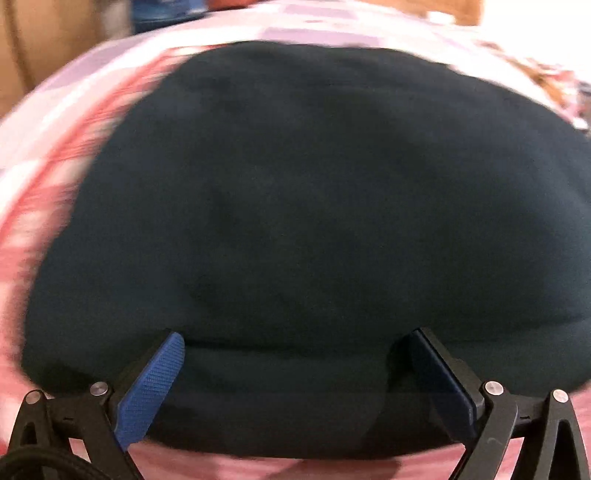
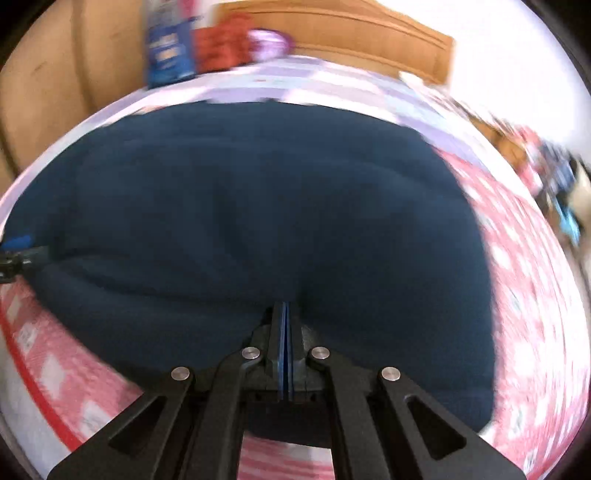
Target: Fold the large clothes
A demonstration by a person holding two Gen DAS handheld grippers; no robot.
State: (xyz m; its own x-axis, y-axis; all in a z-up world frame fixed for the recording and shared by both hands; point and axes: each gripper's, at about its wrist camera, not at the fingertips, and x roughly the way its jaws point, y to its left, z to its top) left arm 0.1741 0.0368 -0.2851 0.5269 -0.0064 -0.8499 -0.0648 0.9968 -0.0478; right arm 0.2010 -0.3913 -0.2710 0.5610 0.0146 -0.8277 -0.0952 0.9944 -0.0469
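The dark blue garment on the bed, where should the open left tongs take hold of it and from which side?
Grip the dark blue garment at its near folded edge, coming in low from the near side. That edge forms a thick rolled ridge running between the left tongs, whose jaws stand wide open astride it. The right tongs look shut on the same near edge, so a matching hold probably keeps the fold even over the pink bedsheet.

From my feed I log: pink-and-white patterned bedspread (image 2: 524, 280) at 3 o'clock; wooden headboard (image 2: 354, 33) at 12; tan wooden panel (image 2: 48, 96) at 10; bright glare at 1.
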